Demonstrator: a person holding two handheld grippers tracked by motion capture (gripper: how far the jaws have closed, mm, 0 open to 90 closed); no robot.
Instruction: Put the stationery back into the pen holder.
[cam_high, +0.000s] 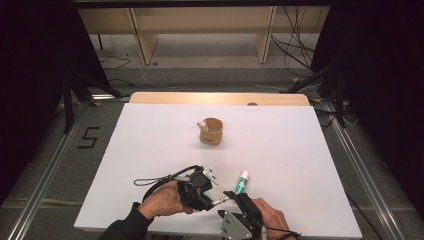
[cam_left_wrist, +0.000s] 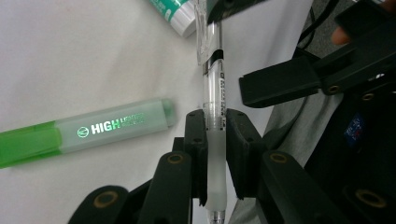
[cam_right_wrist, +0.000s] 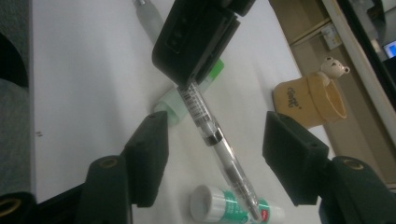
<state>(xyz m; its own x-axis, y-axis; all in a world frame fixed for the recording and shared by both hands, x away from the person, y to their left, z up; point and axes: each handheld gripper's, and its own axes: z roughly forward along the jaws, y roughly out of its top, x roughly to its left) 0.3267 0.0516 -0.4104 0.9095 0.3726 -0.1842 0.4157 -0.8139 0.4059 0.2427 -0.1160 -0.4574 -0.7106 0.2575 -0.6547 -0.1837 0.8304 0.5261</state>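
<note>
pen (cam_left_wrist: 215, 140) clamped in left tool (cam_left_wrist: 215, 154), right tool (cam_right_wrist: 212, 163) spread around it.

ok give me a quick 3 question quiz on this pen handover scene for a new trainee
1. True or false: the left gripper is shut on the clear pen.
2. Multiple choice: how does the right gripper stand around the pen? A) clamped on it B) jaws open, one on each side of it C) lying on the table away from it
3. Fill in: the tan cup with a small bear figure stands on the white ____.

Key
1. True: its jaws press the frosted grip from both sides.
2. B: the pen runs through the gap, touching neither jaw.
3. Table, beyond the green highlighter and the glue stick.
</note>
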